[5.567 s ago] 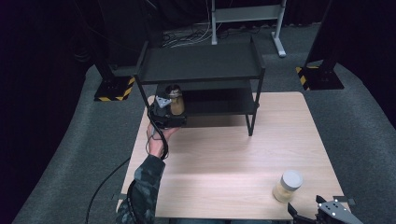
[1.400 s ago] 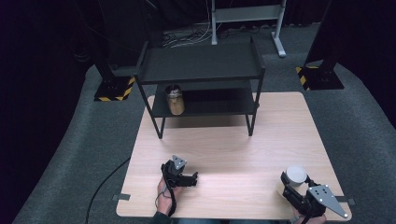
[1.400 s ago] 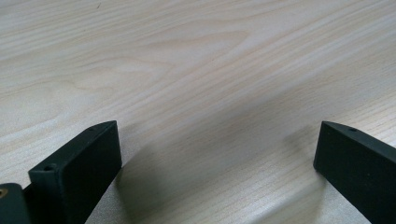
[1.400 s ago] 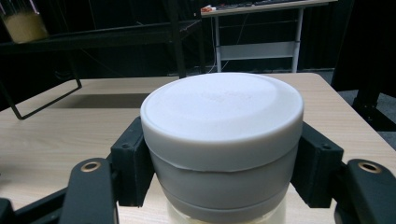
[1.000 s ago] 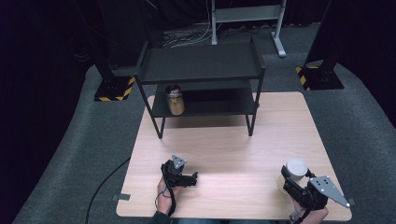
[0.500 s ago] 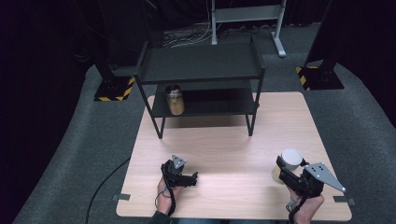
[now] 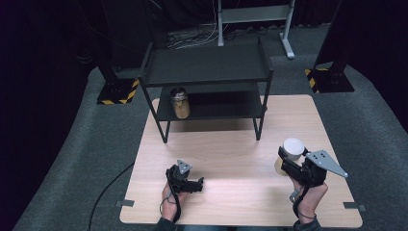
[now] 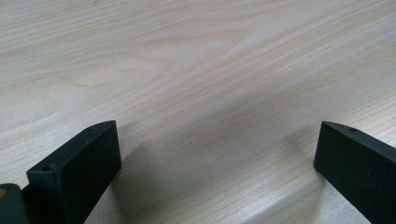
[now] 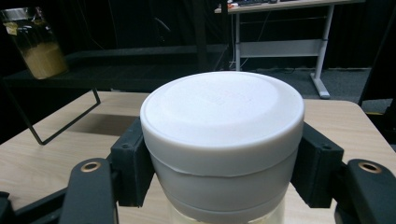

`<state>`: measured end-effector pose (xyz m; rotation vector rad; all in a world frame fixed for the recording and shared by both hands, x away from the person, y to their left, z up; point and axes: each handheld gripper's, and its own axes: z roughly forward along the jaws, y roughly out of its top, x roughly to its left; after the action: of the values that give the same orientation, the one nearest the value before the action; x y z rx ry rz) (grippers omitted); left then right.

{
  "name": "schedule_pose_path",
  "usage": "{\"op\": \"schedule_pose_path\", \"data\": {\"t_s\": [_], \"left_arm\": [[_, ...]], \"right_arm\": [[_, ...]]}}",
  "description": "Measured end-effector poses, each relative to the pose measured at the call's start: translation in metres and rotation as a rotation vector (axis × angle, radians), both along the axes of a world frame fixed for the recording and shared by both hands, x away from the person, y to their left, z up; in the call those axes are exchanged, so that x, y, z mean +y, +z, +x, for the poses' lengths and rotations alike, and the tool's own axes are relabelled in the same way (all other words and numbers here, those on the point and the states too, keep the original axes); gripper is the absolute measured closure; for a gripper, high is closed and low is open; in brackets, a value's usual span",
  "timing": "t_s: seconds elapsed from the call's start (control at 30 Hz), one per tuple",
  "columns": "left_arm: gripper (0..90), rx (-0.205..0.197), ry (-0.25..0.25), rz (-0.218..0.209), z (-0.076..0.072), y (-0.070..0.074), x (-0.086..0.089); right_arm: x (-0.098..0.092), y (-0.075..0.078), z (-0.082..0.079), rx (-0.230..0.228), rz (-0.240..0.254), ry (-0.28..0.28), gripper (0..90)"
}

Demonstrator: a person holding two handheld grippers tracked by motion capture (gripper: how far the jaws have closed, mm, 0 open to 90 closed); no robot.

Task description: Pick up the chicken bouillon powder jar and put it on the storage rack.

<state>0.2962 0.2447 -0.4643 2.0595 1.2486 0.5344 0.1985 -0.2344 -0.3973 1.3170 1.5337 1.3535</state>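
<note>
A jar with a white lid [image 7: 293, 148] [image 9: 222, 135] is lifted off the table at the right, held just under the lid by my right gripper [image 7: 290, 161], which is shut on it; both jaws press its sides in the right gripper view. A second jar [image 7: 180, 102] [image 9: 35, 43] with tan contents stands at the left end of the black rack's lower shelf [image 7: 226, 107]. My left gripper [image 7: 197, 184] rests low on the wooden table [image 7: 231, 144] near the front edge, open, with bare wood [image 8: 210, 116] between its jaws.
The two-tier black rack [image 7: 207, 65] stands across the back of the table. Beyond it are a grey desk frame [image 7: 255, 19] and black stands with yellow-striped bases [image 7: 115, 91] on the carpet. A cable trails off the table's front left.
My right gripper has carried the white-lidded jar up and toward the rack. The left gripper has stayed where it was.
</note>
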Motion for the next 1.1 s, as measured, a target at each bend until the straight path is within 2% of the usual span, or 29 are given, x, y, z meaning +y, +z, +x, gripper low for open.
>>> {"op": "schedule_pose_path", "data": {"t_s": [0.77,1.1], "left_arm": [[0.1,0.0,0.0,-0.003,0.0,0.0,0.0],[0.3,0.0,0.001,-0.004,0.0,0.0,0.001]], "right_arm": [[0.008,0.041,0.035,-0.049,-0.034,0.03,32.4],[0.014,0.053,0.051,-0.049,-0.049,0.035,32.4]]}}
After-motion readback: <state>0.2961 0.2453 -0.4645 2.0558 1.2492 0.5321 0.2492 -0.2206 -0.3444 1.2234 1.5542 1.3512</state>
